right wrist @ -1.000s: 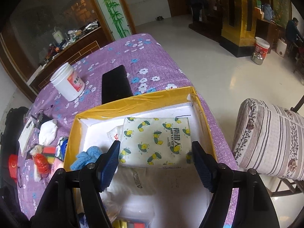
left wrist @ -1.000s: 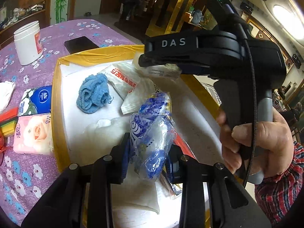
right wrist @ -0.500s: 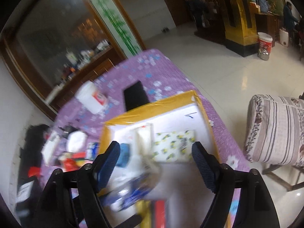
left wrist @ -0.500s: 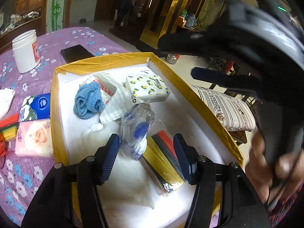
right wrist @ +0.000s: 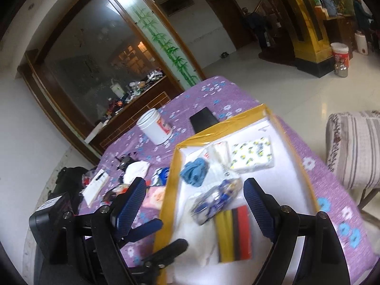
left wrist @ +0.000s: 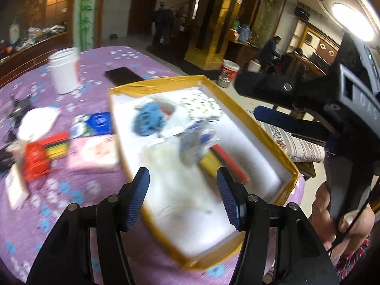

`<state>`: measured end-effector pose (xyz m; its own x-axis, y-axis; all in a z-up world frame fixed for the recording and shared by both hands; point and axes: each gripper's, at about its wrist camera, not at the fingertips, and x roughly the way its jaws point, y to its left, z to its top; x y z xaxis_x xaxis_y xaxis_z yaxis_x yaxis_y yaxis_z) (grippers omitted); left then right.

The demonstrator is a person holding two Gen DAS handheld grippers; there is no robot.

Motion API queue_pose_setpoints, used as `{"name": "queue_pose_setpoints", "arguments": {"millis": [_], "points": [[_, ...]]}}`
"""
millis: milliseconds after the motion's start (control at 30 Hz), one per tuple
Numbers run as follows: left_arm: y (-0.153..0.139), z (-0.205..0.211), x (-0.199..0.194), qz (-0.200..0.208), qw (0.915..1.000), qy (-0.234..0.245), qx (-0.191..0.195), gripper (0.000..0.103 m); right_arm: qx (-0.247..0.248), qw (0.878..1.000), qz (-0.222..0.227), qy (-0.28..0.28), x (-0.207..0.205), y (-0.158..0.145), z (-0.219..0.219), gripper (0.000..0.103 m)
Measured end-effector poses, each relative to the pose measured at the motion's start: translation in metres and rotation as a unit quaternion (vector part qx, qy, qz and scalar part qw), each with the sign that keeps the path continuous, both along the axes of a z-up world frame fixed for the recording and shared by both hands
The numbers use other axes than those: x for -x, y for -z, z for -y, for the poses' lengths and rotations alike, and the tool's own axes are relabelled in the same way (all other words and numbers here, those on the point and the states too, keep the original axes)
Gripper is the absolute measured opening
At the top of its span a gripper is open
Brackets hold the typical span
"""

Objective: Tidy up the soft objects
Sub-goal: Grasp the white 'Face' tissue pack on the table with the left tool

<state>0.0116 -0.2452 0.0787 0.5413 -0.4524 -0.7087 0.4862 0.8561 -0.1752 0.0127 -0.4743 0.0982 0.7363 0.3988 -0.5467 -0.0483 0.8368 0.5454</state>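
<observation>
Motion blur smears my left view so the blue cloth [left wrist: 148, 118] and clear blue-print bag [left wrist: 197, 140] lose detail, while my right hand [left wrist: 342, 223] is cut off at frame edge.

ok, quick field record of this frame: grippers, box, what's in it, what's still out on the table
left gripper: open, holding nothing
right gripper: open, holding nothing
box: white tray with yellow taped rim on purple floral tablecloth
in box: blue knitted cloth, lemon-print tissue pack, clear blue-printed plastic bag, yellow-black-red sponge pack
outside box: pink tissue pack, blue tissue pack, white plastic jar
</observation>
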Motion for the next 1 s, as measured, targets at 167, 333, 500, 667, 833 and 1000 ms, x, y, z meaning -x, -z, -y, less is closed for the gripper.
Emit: {"name": "queue_pose_setpoints", "arguments": {"millis": [167, 333, 500, 667, 833, 1000], "points": [[-0.002, -0.052, 0.002, 0.001, 0.9988, -0.046, 0.015, 0.057, 0.001, 1.0, 0.002, -0.027, 0.003, 0.0, -0.026, 0.086], [0.003, -0.108, 0.0, -0.003, 0.9944, -0.103, 0.025, 0.057, 0.016, 0.997, 0.005, -0.069, 0.004, 0.001, -0.07, 0.086], [0.012, -0.166, 0.0, -0.016, 0.9846, -0.169, 0.043, 0.057, 0.046, 0.992, 0.0, -0.12, 0.005, 0.008, -0.125, 0.086], [0.019, -0.207, -0.002, -0.03, 0.9729, -0.224, 0.048, 0.057, 0.074, 0.981, -0.01, -0.177, 0.006, 0.026, -0.181, 0.086], [0.025, -0.225, -0.017, -0.056, 0.9629, -0.26, 0.044, 0.057, 0.105, 0.97, -0.026, -0.217, 0.006, 0.053, -0.222, 0.086], [0.03, -0.227, -0.049, -0.086, 0.9549, -0.282, 0.036, 0.057, 0.145, 0.964, -0.015, -0.222, 0.013, 0.067, -0.238, 0.086]]}}
